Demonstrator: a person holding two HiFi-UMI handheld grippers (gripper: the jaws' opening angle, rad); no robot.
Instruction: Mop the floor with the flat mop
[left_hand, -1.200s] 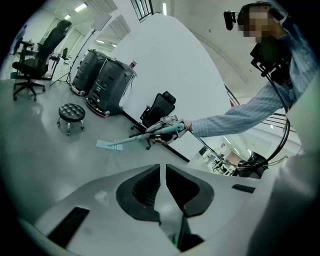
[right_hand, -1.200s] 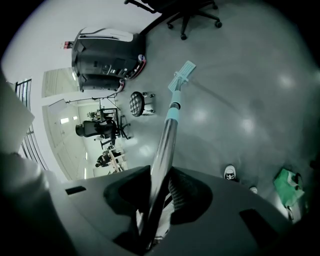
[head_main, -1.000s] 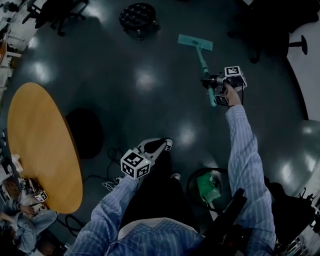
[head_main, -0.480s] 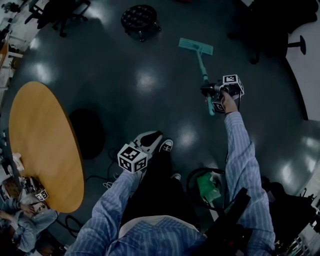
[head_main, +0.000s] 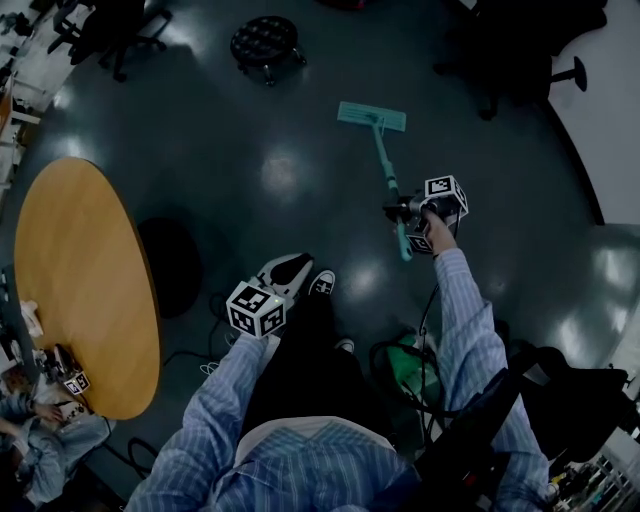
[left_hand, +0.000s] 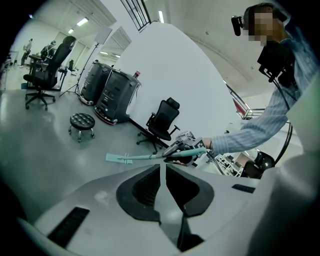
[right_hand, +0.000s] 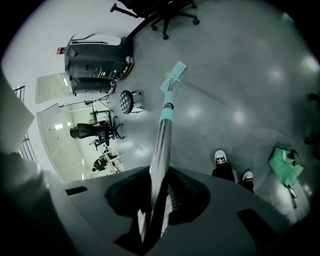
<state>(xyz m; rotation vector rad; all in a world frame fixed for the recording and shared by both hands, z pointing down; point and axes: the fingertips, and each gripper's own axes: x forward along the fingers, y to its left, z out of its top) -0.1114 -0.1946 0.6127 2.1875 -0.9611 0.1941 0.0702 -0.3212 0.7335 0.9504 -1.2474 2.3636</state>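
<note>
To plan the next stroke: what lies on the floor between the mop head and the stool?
Nothing. The head view shows bare floor between the mop head and the stool; the right gripper view agrees.

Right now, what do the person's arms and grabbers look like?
The left gripper and right gripper are grey and dark inside the jaws. Each carries a white cube with black square markers. Both sleeves are blue-and-white striped.
</note>
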